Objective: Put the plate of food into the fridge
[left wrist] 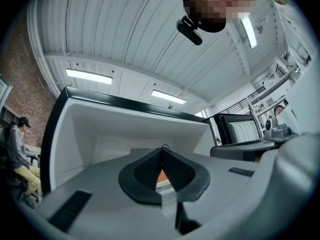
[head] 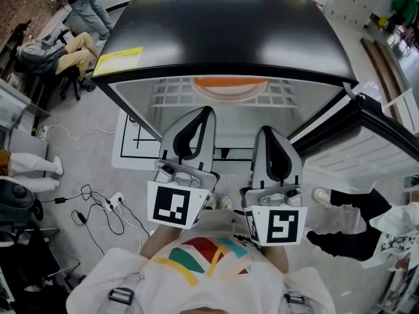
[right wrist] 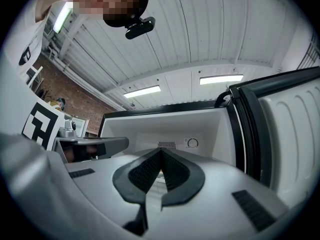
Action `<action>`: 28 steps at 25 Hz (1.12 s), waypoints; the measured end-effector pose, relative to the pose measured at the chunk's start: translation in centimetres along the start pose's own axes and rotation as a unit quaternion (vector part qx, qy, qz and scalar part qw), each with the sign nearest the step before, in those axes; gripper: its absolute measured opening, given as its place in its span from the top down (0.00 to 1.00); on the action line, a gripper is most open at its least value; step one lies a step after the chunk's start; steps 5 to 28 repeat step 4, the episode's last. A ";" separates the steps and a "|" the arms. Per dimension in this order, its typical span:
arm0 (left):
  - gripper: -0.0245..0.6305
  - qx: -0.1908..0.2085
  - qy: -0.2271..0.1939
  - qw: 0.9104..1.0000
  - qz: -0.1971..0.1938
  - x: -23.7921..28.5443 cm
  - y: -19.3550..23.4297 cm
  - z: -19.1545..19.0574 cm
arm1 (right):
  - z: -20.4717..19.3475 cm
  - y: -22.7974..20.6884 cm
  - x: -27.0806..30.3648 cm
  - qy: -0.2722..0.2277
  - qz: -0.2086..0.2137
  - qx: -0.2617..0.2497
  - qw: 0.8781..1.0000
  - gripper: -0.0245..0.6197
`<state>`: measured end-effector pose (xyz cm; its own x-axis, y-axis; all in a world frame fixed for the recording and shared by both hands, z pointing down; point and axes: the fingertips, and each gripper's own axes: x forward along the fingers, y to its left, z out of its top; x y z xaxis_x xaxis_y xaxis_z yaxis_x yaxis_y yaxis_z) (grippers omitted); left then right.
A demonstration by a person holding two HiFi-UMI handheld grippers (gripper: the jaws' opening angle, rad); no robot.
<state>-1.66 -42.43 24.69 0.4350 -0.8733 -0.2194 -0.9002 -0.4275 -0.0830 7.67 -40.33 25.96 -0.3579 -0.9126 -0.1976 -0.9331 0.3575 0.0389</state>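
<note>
Overhead: black fridge standing open, seen from the head view, yellow sticker on its top left corner.
Door: door swung out to the right, white ribbed lining facing up.
Plate: plate of food already inside, resting on the white wire shelf near the back of the compartment, partly tucked under the fridge's top edge; orange filling visible, rim pale.
Left tongs: left tongs closed, tips pressed together, gripping nothing; held in front of the opening, clear of the plate, aimed into the fridge. Sliver of orange showing through the gap behind the black pads in the left gripper view.
Right tongs: right tongs likewise closed and empty, tips meeting; just beside the left pair, near the door's hinge side. Round dial on the back wall straight ahead in the right gripper view.
Marker cubes: one on each pair, left cube and right cube, close to the wearer's chest.
Floor: loose cables at left; seated person well apart at upper left.
</note>
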 end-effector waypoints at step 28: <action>0.95 0.001 -0.001 1.000 -0.004 -0.1 -0.4 0.2 | 0.1 0.3 0.0 0.001 0.004 -0.003 1.000 0.96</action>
